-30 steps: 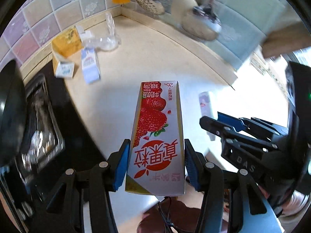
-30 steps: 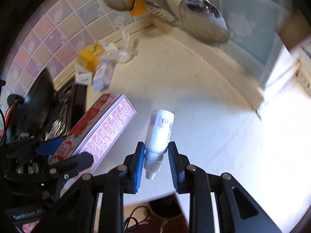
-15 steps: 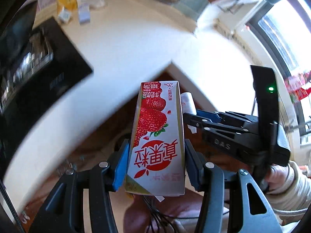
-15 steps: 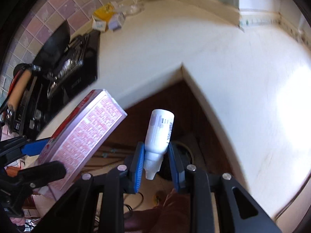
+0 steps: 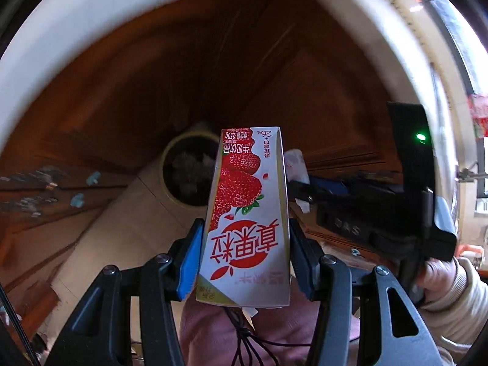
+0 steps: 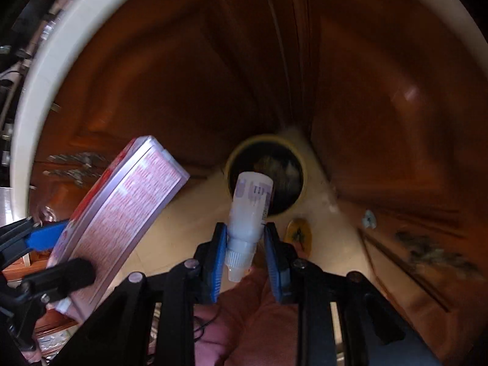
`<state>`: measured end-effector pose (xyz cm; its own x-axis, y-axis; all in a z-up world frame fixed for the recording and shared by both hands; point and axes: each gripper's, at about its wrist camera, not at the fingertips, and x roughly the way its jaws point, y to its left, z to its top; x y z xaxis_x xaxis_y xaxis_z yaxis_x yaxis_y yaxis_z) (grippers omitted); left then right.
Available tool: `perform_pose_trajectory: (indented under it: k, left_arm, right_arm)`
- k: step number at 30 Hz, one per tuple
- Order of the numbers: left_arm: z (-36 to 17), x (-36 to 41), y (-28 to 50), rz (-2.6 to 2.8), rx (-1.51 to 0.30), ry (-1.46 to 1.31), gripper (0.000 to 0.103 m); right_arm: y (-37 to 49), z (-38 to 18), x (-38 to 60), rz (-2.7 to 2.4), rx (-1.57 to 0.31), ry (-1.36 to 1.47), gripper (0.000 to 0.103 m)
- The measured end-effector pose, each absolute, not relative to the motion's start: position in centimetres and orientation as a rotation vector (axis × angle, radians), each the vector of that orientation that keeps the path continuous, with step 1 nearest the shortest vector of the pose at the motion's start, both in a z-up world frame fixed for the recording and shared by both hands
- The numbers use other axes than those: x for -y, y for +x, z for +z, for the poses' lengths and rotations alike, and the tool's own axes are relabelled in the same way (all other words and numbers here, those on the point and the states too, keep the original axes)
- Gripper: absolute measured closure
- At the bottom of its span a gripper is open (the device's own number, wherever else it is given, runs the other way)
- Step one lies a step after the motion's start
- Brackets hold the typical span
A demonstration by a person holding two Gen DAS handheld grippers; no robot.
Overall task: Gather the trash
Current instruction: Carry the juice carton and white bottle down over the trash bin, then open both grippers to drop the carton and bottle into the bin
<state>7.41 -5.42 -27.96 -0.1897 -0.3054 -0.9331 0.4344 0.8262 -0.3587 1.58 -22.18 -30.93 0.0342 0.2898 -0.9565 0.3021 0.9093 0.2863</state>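
Gripping strawberry milk carton [image 5: 247, 213] in L gripper [image 5: 244, 259] jaws; R gripper [image 6: 245, 250] jaws clamp white bottle [image 6: 248, 210], both above round bin [image 6: 265, 177] on floor.

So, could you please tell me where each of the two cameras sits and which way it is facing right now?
Left wrist: sits on the left gripper, looks down along its fingers past the strawberry milk carton to the trash bin; the right gripper, a sleeved hand and pink-clothed legs show.
Right wrist: sits on the right gripper, looks down past the white bottle into the bin; the left gripper shows.
Shared: carton, bin, wooden cabinets.
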Motion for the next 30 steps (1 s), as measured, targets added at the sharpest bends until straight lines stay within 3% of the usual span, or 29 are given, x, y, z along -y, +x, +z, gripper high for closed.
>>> perform_pose_trajectory:
  k: [7,14,17,21,23,30]
  left_arm:
    - [-41.1,6.5,8.8,-0.609,-1.748,0.071,0.052]
    - [-50.4,6.9,10.2,-0.564,-1.777,0.101,0.051]
    - [-52.8,6.3,10.9,-0.547,-1.77,0.109,0.049]
    - [-54.4,5.4,11.5,-0.547,-1.767,0.082,0.031]
    - [-54.7,5.1,11.5,-0.543,-1.764,0.086,0.03]
    - [-53.9,3.9,10.9,-0.511,-1.775,0.125,0.029]
  right_arm:
    - [3.1,-42.7,22.4,0.002,-1.686,0.472,0.078]
    - [4.8,-51.9,22.9,0.036,-1.731,0.428,0.078]
    - [5.7,-54.8,22.5,0.062,-1.74,0.428,0.078]
    - [6.1,-57.1,21.7,0.085,-1.762,0.435,0.072]
    - [6.0,-58.0,21.5,0.086,-1.77,0.445,0.066]
    - [6.1,-57.3,20.9,0.089,-1.765,0.461,0.065]
